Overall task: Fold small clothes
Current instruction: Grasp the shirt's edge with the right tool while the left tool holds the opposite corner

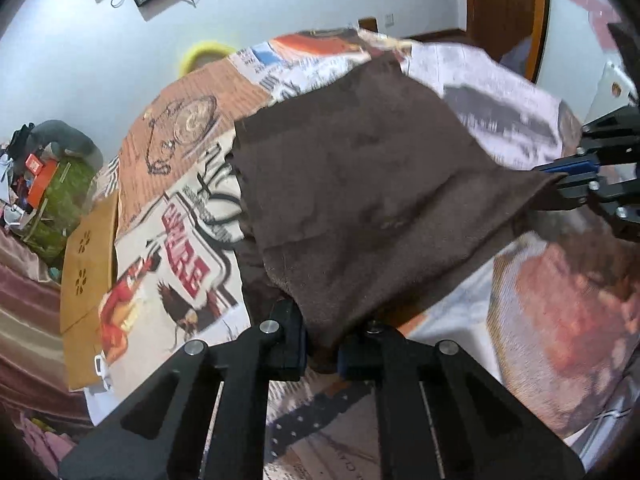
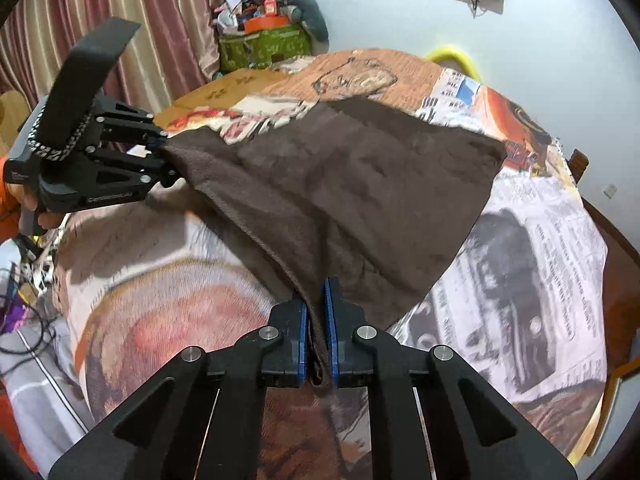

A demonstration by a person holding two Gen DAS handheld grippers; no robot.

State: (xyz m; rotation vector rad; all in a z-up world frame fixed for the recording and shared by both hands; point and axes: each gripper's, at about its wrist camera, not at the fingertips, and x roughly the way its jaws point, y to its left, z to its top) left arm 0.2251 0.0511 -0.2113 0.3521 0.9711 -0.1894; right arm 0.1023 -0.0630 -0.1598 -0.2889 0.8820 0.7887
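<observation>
Cloth (image 1: 360,184) pinched at near corners by left gripper (image 1: 322,354) & right gripper (image 2: 316,344); lift evenly, keep edge taut, fold fwd onto far edge.

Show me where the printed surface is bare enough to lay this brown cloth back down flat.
Bare room lies on the printed cover to the right of the brown cloth, and on the reddish print below it, between the left gripper and the right gripper. It is crowded beyond the far left edge, around the green bag heaped with clutter.
</observation>
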